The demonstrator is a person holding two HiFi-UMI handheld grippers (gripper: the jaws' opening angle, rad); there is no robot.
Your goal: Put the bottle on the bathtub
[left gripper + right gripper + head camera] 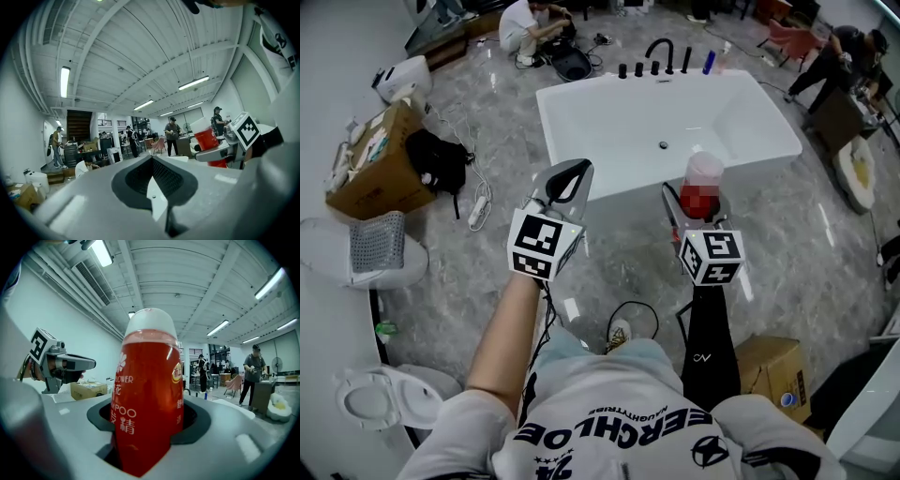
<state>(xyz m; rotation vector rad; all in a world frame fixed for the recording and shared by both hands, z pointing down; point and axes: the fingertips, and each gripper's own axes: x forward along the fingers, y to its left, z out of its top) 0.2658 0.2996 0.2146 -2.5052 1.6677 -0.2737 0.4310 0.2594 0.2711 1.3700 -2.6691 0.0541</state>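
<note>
A red shampoo bottle (703, 190) with a white cap stands upright between the jaws of my right gripper (698, 211), which is shut on it. It hangs in the air just in front of the white bathtub (609, 122), near the tub's front rim. In the right gripper view the bottle (147, 394) fills the middle, clamped low on its body by my right gripper (147, 427). My left gripper (566, 180) is held up to the left of the bottle, shut with nothing in it. The left gripper view shows its pads (140, 176) pressed together and the bottle (206, 138) off to the right.
Black faucet fittings (661, 52) and a blue bottle (709, 62) stand on the tub's far rim. A cardboard box (380, 159), black backpack (441, 159) and power strip (478, 206) lie to the left. A toilet (384, 398) sits at lower left, another box (773, 370) at lower right. People (530, 28) work behind.
</note>
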